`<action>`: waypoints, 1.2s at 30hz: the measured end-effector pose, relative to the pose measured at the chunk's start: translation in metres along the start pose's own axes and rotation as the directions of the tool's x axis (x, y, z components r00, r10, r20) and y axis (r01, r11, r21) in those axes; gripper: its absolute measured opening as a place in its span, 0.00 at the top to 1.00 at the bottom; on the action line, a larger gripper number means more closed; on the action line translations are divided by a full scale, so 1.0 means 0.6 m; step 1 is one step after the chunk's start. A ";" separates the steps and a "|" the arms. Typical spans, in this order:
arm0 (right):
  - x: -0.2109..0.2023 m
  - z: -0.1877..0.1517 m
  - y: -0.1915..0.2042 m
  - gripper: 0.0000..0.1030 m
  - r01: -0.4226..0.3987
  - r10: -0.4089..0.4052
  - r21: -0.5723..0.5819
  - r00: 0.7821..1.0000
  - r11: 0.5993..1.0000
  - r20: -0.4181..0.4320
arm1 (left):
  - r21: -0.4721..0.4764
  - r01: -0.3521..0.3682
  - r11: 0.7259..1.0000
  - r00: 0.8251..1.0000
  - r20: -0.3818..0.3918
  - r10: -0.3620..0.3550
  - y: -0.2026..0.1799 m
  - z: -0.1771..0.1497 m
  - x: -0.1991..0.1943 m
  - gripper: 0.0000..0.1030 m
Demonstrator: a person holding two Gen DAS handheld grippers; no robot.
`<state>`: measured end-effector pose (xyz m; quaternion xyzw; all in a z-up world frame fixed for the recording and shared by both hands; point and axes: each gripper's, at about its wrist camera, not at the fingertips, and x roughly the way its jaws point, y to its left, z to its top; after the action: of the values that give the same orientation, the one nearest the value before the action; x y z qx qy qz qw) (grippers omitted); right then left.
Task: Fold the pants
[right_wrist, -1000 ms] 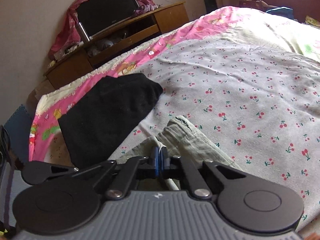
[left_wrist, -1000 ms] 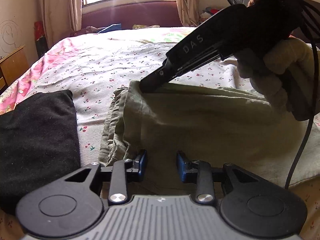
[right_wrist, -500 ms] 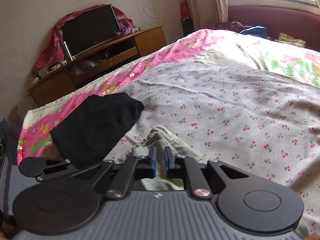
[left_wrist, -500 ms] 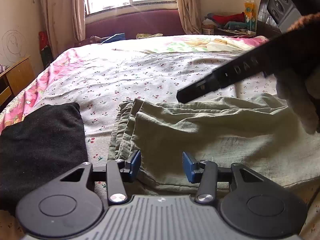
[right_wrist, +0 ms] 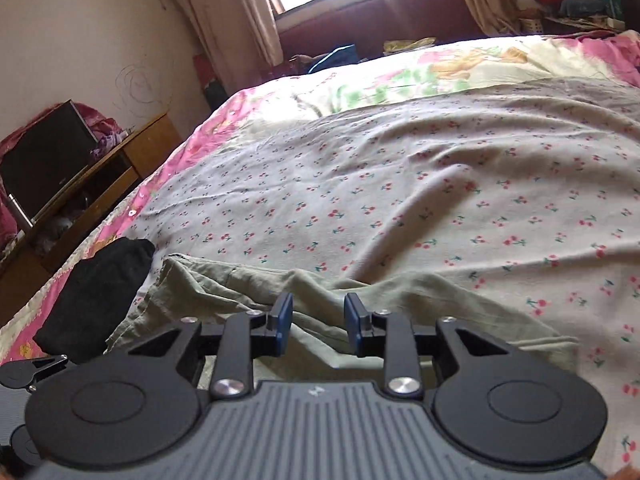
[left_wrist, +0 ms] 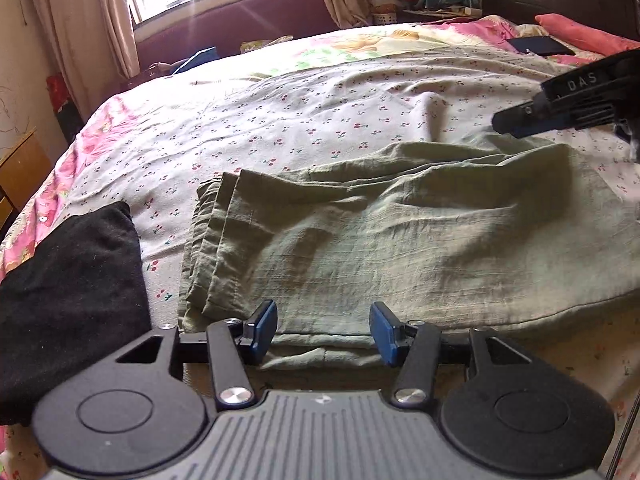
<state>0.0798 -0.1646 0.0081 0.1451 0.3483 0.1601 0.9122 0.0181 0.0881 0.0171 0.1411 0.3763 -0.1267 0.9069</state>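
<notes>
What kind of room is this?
Most likely a home bedroom. A bed with a cherry-print sheet fills the view, curtains hang by a window, and a television sits on a wooden cabinet. Green pants lie on the bed.

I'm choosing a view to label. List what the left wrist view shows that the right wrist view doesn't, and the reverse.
Left only: the open left gripper and the right gripper's black body from the side.

Right only: the open right gripper from behind, a wooden cabinet with a dark screen.

Both: the folded olive-green linen pants, a black folded garment, the cherry-print bedsheet.
</notes>
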 end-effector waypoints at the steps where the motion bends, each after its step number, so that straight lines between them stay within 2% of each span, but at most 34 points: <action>1: -0.031 -0.008 -0.031 0.70 0.042 -0.043 0.037 0.999 0.998 0.005 | 0.006 0.022 1.000 1.000 0.020 -0.022 -0.013 0.004 -0.007 0.37; 4: -0.086 -0.038 -0.102 0.65 0.149 -0.149 0.140 0.989 0.979 -0.009 | 0.029 0.092 0.995 0.995 0.036 -0.093 -0.053 0.014 -0.008 0.37; 6: -0.105 -0.062 -0.140 0.65 0.165 -0.163 0.230 0.986 0.959 -0.030 | 0.066 0.120 0.991 0.992 0.031 -0.123 -0.087 0.022 0.001 0.37; 8: -0.110 -0.085 -0.170 0.65 0.130 -0.119 0.324 0.992 0.937 -0.052 | 0.104 0.149 0.983 0.988 0.017 -0.151 -0.113 0.027 0.014 0.35; 9: -0.106 -0.095 -0.179 0.65 0.087 -0.070 0.370 0.996 0.925 -0.058 | 0.133 0.158 0.978 0.987 -0.018 -0.157 -0.129 0.027 0.026 0.35; 11: -0.095 -0.107 -0.186 0.64 0.003 0.019 0.425 0.999 0.905 -0.048 | 0.201 0.127 0.971 0.992 -0.047 -0.119 -0.158 0.021 0.038 0.35; 13: -0.080 -0.107 -0.186 0.60 -0.053 0.076 0.432 0.996 0.900 -0.037 | 0.239 0.122 0.963 0.993 -0.040 -0.115 -0.168 0.022 0.030 0.35; 15: -0.071 -0.103 -0.194 0.59 -0.071 0.095 0.441 0.995 0.895 -0.032 | 0.241 0.137 0.961 0.991 -0.034 -0.133 -0.170 0.031 0.017 0.35; 19: -0.071 -0.106 -0.225 0.59 -0.140 0.152 0.520 0.988 0.842 0.020 | 0.241 0.143 0.960 0.989 0.006 -0.149 -0.178 0.051 0.009 0.30; 22: -0.055 -0.112 -0.230 0.58 -0.193 0.196 0.545 0.979 0.816 0.053 | 0.244 0.160 0.956 0.987 -0.032 -0.157 -0.195 0.057 0.039 0.29; 23: -0.052 -0.112 -0.229 0.68 -0.197 0.200 0.551 0.978 0.811 0.055 | 0.248 0.159 0.956 0.987 -0.044 -0.153 -0.199 0.058 0.049 0.29; 24: -0.052 -0.110 -0.228 0.90 -0.192 0.195 0.553 0.979 0.811 0.055 | 0.254 0.153 0.955 0.988 -0.046 -0.146 -0.201 0.058 0.052 0.29; 27: -0.067 -0.112 -0.227 0.94 -0.181 0.175 0.536 0.983 0.825 0.062 | 0.270 0.149 0.951 0.989 -0.033 -0.146 -0.201 0.061 0.049 0.28; 31: -0.066 -0.126 -0.248 0.94 -0.158 0.164 0.597 0.985 0.786 0.044 | 0.256 0.146 0.956 0.989 -0.055 -0.136 -0.200 0.060 0.064 0.25; 32: -0.067 -0.126 -0.246 0.93 -0.161 0.166 0.588 0.985 0.793 0.046 | 0.253 0.147 0.956 0.989 -0.045 -0.140 -0.200 0.062 0.060 0.25; 33: -0.069 -0.123 -0.240 0.88 -0.159 0.161 0.569 0.986 0.807 0.046 | 0.249 0.154 0.956 0.988 -0.028 -0.152 -0.198 0.063 0.055 0.25; 34: -0.069 -0.121 -0.232 0.87 -0.158 0.159 0.556 0.986 0.816 0.048 | 0.242 0.166 0.956 0.986 -0.017 -0.167 -0.196 0.064 0.049 0.25; 36: -0.058 -0.120 -0.233 0.75 -0.180 0.187 0.577 0.981 0.796 0.047 | 0.219 0.214 0.952 0.976 0.003 -0.220 -0.194 0.060 0.035 0.25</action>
<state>0.0328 -0.2936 -0.0757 0.4475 0.3703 0.1350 0.8028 0.0168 -0.0352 0.0078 0.1956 0.3607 -0.2677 0.8717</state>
